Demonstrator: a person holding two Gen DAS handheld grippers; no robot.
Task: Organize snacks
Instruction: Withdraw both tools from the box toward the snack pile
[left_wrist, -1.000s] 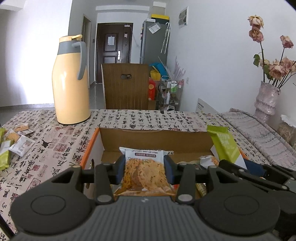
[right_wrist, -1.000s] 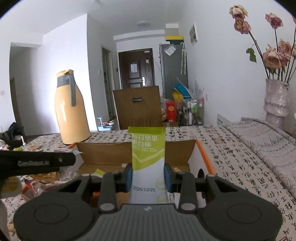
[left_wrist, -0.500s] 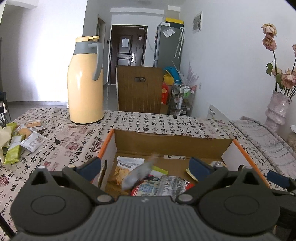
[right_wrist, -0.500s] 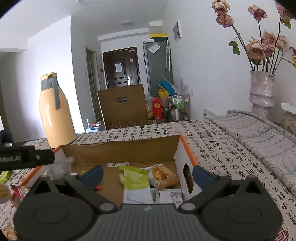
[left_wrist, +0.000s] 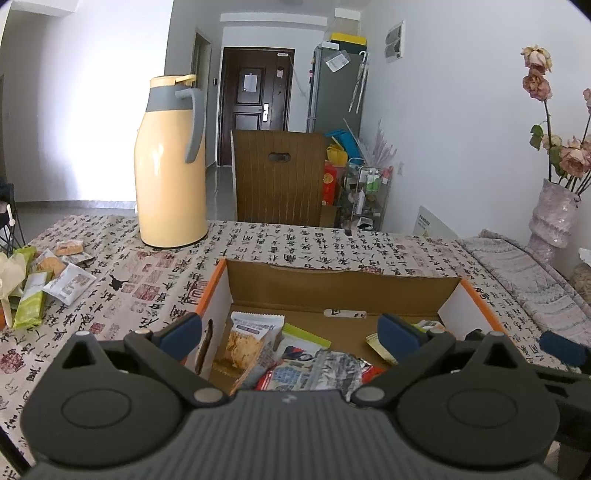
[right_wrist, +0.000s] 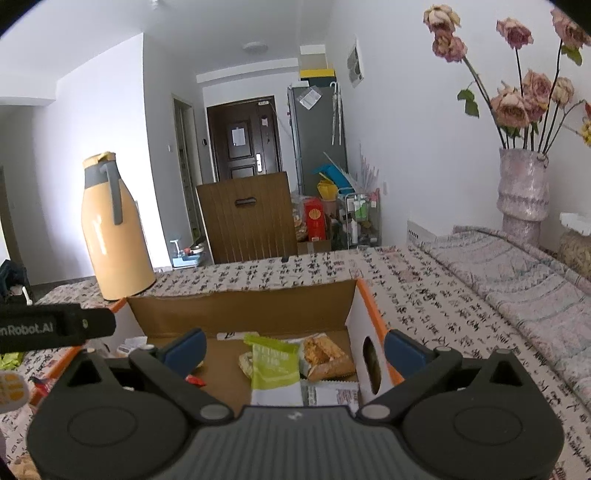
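Note:
An open cardboard box (left_wrist: 343, 284) with orange edges sits on the table and holds several snack packets. My left gripper (left_wrist: 291, 334) hangs open above its near side, nothing between the fingers. Below it lie a cracker packet (left_wrist: 247, 341) and a silver and red packet (left_wrist: 321, 373). My right gripper (right_wrist: 293, 349) is open too, over the box (right_wrist: 240, 310). Under it lie a green and white bar packet (right_wrist: 275, 369) and a cracker packet (right_wrist: 325, 356). The left gripper's arm (right_wrist: 55, 328) shows at the left of the right wrist view.
Loose snack packets (left_wrist: 48, 277) lie on the patterned tablecloth at the far left. A tall yellow thermos jug (left_wrist: 171, 166) stands behind the box. A vase of dried roses (right_wrist: 522, 188) stands at the right. A brown chair back (left_wrist: 277, 181) is beyond the table's far edge.
Both grippers opened wide. The cracker packet dropped from the left one and the green bar packet from the right one; both now lie in the box.

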